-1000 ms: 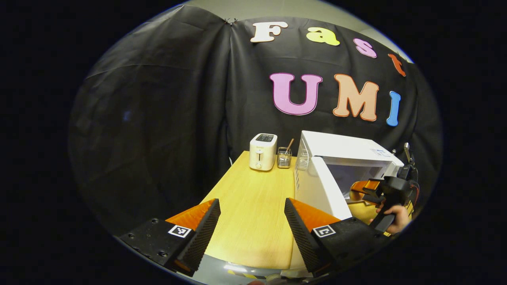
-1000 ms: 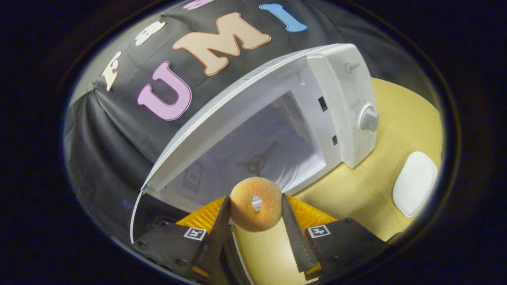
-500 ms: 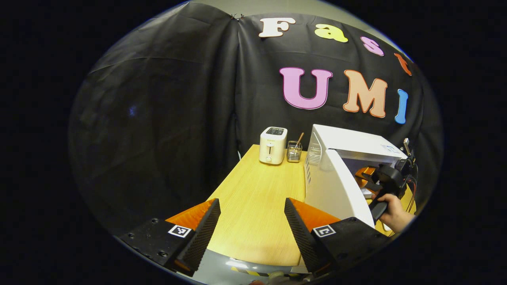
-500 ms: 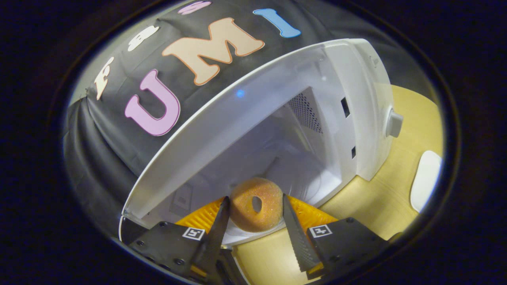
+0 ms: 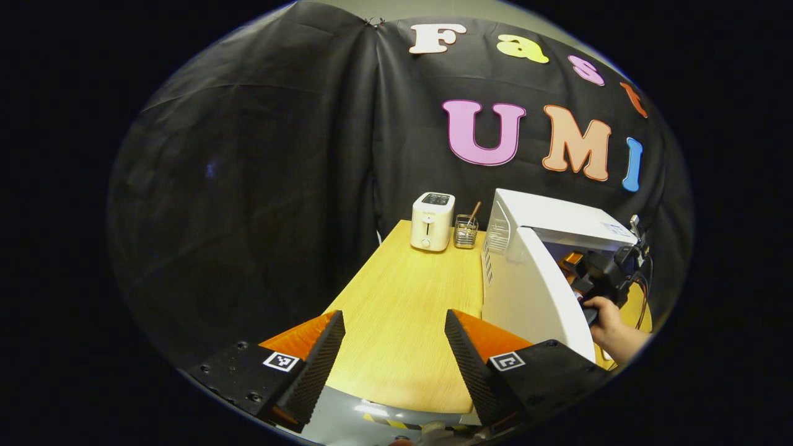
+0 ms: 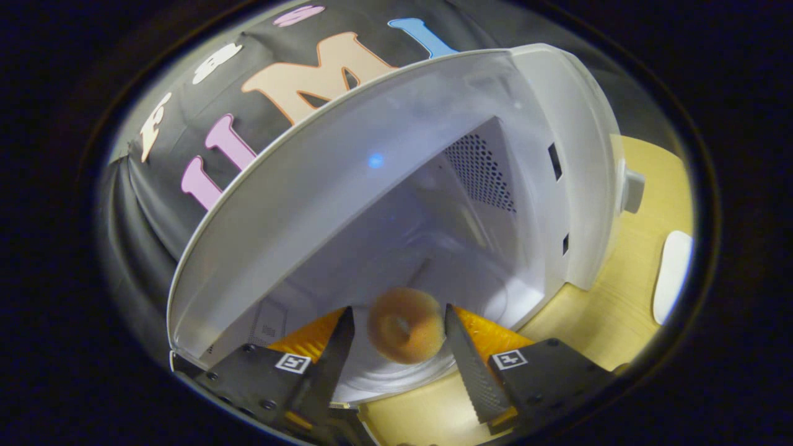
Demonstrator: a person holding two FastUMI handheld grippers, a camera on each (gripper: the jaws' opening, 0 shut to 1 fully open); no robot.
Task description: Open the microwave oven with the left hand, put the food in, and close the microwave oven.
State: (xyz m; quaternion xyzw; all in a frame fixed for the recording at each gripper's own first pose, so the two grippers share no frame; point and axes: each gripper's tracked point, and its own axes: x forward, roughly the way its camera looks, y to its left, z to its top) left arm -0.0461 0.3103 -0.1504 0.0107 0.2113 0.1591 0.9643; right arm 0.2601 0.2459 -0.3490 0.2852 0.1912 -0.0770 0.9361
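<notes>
white toaster (image 5: 432, 221), wire utensil holder (image 5: 464, 232), wooden table (image 5: 403, 310)

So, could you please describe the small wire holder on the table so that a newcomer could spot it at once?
Start at the white microwave with its door open on the wooden table. Past it, by the black wall, stands a white toaster. The wire holder sits between them: small, see-through mesh, with a brown stick poking out.

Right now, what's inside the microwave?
The doughnut between the right gripper fingers, over the round glass plate. The gripper covers the plate's front.
</notes>
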